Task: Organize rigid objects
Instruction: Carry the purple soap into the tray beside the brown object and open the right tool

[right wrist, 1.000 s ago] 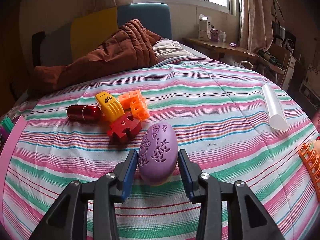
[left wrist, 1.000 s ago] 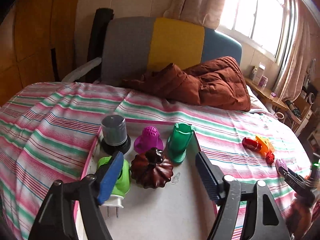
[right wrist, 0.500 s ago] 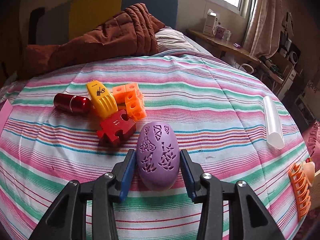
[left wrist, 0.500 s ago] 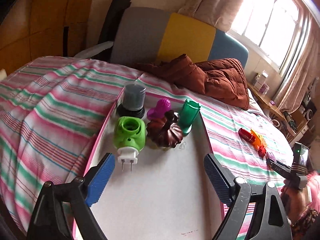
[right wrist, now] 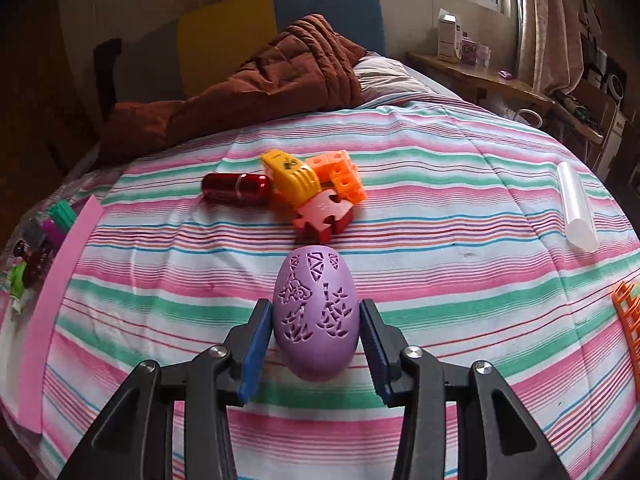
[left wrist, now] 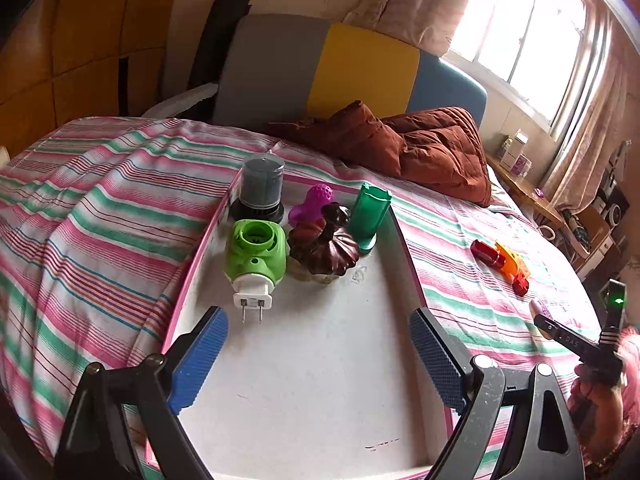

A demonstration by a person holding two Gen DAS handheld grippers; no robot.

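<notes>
My left gripper [left wrist: 316, 320] hovers over the near part of a white tray with a pink rim [left wrist: 412, 264]; its jaws are opening and nothing is between them. At the tray's far end stand a green plug-in device [left wrist: 256, 252], a brown pumpkin-shaped piece [left wrist: 324, 248], a grey cylinder [left wrist: 262, 188], a magenta piece [left wrist: 314, 202] and a green cup [left wrist: 370, 216]. My right gripper [right wrist: 315, 308] is shut on a purple patterned egg [right wrist: 316, 332], held just above the striped bedspread.
Beyond the egg lie a red capsule [right wrist: 236, 186], a yellow toy [right wrist: 292, 176], orange cubes [right wrist: 344, 176] and a red puzzle piece [right wrist: 324, 216]. A clear tube [right wrist: 576, 212] and an orange rack [right wrist: 628, 320] lie at the right. A brown quilt [right wrist: 260, 88] is at the headboard.
My left gripper has drawn back from the green plug-in device and opened wider. My right gripper has swung left with the egg, and the tray's pink rim has come into its view.
</notes>
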